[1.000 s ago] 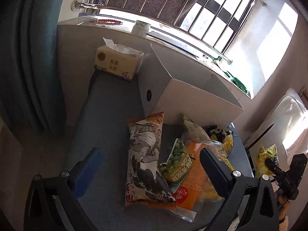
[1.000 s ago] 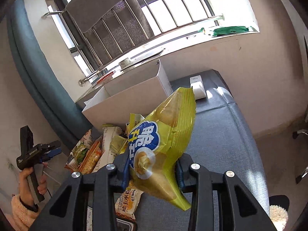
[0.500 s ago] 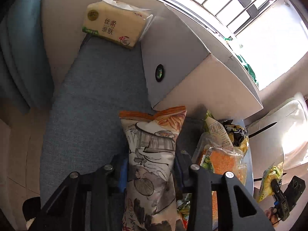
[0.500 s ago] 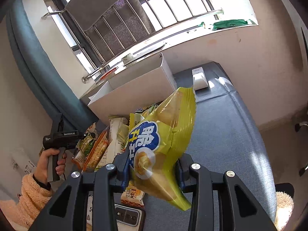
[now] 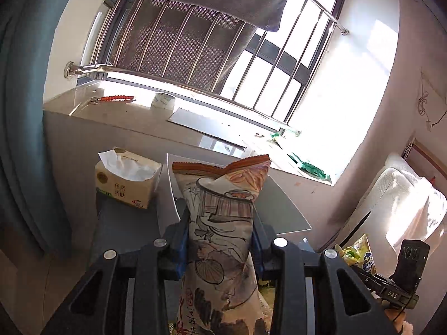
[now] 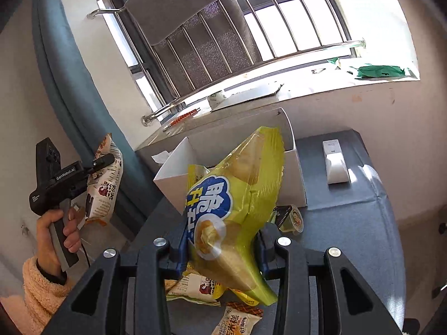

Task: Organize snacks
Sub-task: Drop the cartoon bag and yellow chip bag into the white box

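Observation:
My left gripper (image 5: 220,247) is shut on a tall beige snack bag with ink drawings and an orange top (image 5: 223,223), held upright in the air in front of the white cardboard box (image 5: 282,209). It also shows in the right wrist view (image 6: 104,178), held at the far left. My right gripper (image 6: 222,247) is shut on a yellow-green chip bag with a blue logo (image 6: 232,201), lifted above the table before the open white box (image 6: 243,150). Several small snack packs (image 6: 192,284) and a jelly cup (image 6: 293,219) lie on the grey table (image 6: 349,223).
A tissue pack (image 5: 127,177) stands left of the box. A white device (image 6: 335,164) lies on the table to the right. A windowsill with a tape roll (image 5: 163,102) and a red tool runs behind the box. A curtain (image 5: 19,111) hangs at left.
My left gripper closed on the beige snack bag and lifted it off the table, tilting up toward the window. My right gripper keeps the yellow bag aloft, nearly still.

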Tool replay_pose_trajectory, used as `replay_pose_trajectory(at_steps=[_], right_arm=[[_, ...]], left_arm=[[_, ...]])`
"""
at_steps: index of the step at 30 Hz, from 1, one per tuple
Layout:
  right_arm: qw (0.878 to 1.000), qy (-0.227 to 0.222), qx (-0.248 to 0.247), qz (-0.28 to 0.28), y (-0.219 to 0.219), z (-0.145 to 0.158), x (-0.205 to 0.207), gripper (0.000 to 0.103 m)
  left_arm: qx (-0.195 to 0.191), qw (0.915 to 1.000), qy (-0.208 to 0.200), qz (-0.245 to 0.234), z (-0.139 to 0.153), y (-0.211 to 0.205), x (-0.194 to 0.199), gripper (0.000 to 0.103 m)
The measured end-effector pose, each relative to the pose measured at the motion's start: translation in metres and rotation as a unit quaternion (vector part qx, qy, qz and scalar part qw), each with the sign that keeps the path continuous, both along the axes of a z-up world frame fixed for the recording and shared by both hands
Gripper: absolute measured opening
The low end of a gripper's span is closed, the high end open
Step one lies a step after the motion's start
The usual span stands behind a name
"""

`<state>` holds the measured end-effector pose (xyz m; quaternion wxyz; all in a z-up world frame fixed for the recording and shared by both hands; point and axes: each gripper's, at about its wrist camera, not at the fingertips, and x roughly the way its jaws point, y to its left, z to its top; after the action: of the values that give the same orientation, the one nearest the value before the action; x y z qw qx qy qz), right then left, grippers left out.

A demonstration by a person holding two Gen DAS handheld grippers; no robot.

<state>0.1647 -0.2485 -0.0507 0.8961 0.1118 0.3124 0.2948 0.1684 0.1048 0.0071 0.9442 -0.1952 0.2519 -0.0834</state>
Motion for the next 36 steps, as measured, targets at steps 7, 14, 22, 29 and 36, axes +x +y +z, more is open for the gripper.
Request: replay_pose_trajectory(at_steps=[7,14,22,29,36], right_arm=[[1.000,0.011,-0.015,-0.005,0.041,0.041,0.102,0.041],[0.996,0.041,-0.076,-0.022,0.069,0.034,0.177,0.041],[0.994,0.052,-0.094,-0.027,0.065,0.021,0.186,0.103],[0.998,0.041,-0.027,-0.045,0.040,0.039,0.163,0.103],[1.000,0.018,-0.014,0.003,0.030,0.050,0.099,0.103]], left_arm=[[0.006,0.9998,0.016,-0.012,0.025,-0.022,0.096,0.039],[0.039,0.9960,0.080,0.006,-0.004,-0.021,0.167,0.043],[0.057,0.9894,0.128,0.040,-0.029,-0.003,0.170,0.103],[0.089,0.9903,0.104,0.026,-0.009,-0.004,0.137,0.103],[0.079,0.9958,0.040,-0.023,0.010,-0.020,0.052,0.103]])
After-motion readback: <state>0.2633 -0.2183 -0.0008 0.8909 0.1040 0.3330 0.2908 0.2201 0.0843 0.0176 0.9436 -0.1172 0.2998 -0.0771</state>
